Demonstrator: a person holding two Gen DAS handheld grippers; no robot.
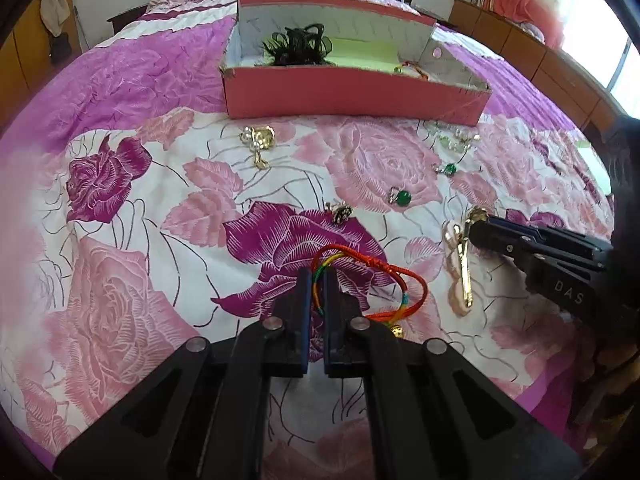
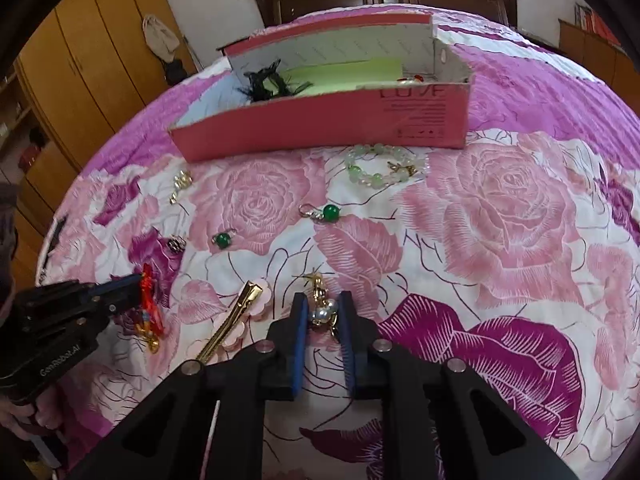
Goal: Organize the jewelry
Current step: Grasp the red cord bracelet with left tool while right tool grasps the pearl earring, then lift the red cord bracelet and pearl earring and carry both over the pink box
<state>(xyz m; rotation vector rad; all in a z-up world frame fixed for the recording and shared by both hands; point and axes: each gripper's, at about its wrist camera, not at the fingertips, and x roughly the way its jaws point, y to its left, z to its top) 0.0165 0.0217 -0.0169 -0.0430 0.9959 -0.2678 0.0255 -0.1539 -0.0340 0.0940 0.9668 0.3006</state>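
Note:
My left gripper (image 1: 318, 274) is shut on a red, multicoloured cord bracelet (image 1: 376, 268), which loops out to the right over the floral bedspread. In the right wrist view the same gripper (image 2: 138, 280) reaches in from the left, pinching the cord bracelet (image 2: 150, 312). My right gripper (image 2: 322, 300) is shut on a gold earring with a pearl (image 2: 323, 312); the pearl sits between the blue pads. A pink open box (image 1: 352, 96) (image 2: 320, 124) stands further back and holds a black hair tie (image 1: 298, 46).
Loose on the bedspread lie a gold hair clip with pink flowers (image 2: 232, 328), two green bead earrings (image 2: 222, 239) (image 2: 330, 212), a pale green bead bracelet (image 2: 380, 168), a gold pearl earring (image 1: 260, 140) and a small dark ring (image 1: 341, 213). Wardrobes stand at the left.

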